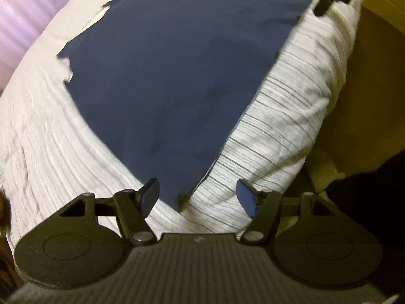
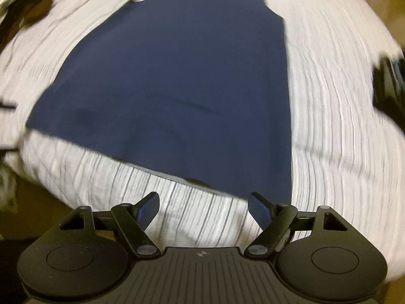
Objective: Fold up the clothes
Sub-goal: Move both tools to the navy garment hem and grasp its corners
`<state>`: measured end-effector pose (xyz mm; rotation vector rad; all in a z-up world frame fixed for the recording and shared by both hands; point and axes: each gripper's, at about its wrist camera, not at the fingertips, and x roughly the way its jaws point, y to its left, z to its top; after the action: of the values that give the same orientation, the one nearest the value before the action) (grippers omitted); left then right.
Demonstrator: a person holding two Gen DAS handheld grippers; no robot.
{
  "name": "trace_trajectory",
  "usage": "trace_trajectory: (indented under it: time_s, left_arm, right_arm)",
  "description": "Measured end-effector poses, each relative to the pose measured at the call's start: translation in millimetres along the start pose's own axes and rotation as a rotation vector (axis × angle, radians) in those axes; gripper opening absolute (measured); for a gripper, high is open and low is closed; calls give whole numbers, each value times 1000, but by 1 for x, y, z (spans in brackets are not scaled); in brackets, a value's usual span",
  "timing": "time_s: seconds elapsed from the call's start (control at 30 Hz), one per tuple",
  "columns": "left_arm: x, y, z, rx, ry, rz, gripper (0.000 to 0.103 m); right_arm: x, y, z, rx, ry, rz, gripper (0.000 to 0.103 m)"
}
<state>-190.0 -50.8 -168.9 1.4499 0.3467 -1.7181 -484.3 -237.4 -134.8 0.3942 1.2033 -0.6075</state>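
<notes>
One navy sleeveless top (image 2: 177,88) lying flat on one striped white bed cover (image 2: 329,101). Two tongs, left (image 1: 200,197) and right (image 2: 203,207), both spread, empty, near its hem.

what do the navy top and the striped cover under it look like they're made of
Navy sleeveless top: looks like a thin, smooth knit or woven fabric with a matte finish; it lies flat with faint creases and no sheen. Striped bed cover: seems a soft white cotton-like cloth with thin grey stripes, puffed and wrinkled over padding. Motion blur hides the weave of both.
</notes>
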Motion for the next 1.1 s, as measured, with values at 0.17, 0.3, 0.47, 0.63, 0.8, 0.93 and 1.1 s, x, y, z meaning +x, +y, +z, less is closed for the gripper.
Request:
trace_trajectory:
  time_s: [0.17,0.3,0.47,0.63,0.8,0.93,1.1]
  left_arm:
    - [22,-16,-4,140,-16,76,56]
    - [42,-24,-9,288,-28,146,52]
    - [61,-27,-19,469,-57,186,51]
    - [73,-23,-24,537,-64,207,42]
    - [67,-10,-21,453,-57,188,8]
    - [60,0,-18,376,-58,191,7]
    - [52,11,-12,306,-58,193,7]
  right_arm:
    - [13,19,-5,-211,-12,-48,80]
    - [24,27,-10,-368,-23,-98,80]
    - [38,28,-18,-497,-28,-135,80]
    - [50,25,-28,-590,-25,-163,80]
    - [59,18,-36,-636,-64,-213,80]
    - [61,20,-43,-712,-135,-250,76]
    - [69,16,-49,-800,-212,-311,57]
